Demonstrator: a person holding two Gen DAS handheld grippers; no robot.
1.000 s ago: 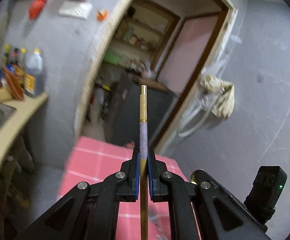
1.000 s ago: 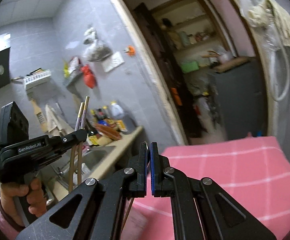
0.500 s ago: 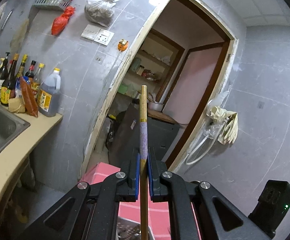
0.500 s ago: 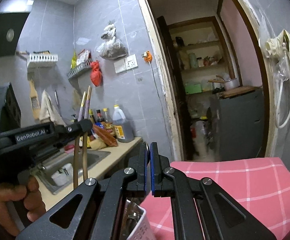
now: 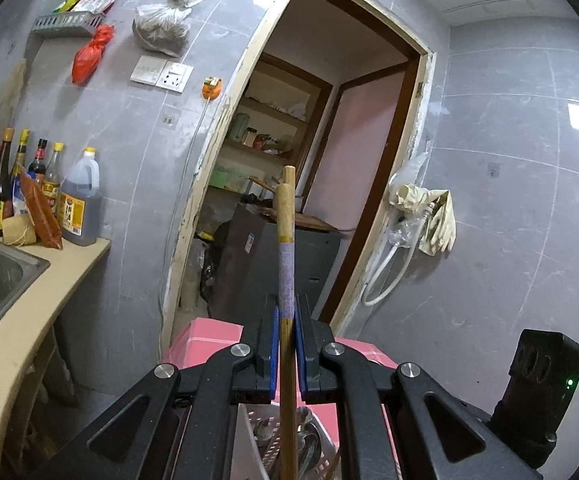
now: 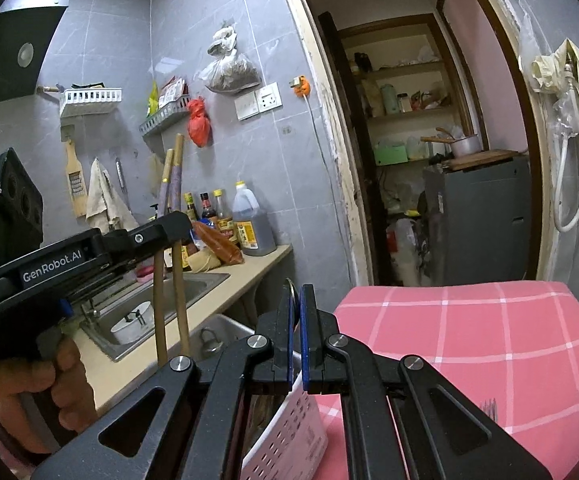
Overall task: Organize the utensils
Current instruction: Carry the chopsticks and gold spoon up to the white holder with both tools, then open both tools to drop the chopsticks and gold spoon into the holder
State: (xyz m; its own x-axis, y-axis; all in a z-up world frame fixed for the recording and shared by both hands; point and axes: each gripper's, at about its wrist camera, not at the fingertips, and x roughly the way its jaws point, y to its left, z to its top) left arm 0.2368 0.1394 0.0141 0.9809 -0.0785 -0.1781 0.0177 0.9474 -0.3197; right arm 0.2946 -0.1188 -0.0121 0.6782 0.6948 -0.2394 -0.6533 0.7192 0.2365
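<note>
Pinching a pair of chopsticks [image 5: 287,280] upright, your left gripper [image 5: 286,344] has its pads pressed on the shafts, their lower ends over the white utensil basket [image 6: 289,436]. Your right gripper [image 6: 297,340] is nearly pressed together; a thin metal edge shows between the pads, can't tell what. Basket sits on the pink checked tablecloth [image 6: 469,332], sink counter [image 6: 225,280] just beside.

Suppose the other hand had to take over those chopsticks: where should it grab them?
Probably the bare wooden shafts of the chopsticks, below the left gripper. They stand upright side by side, and that stretch is long and free. Come in level from the side, with the fingers closing across both sticks at once.
</note>
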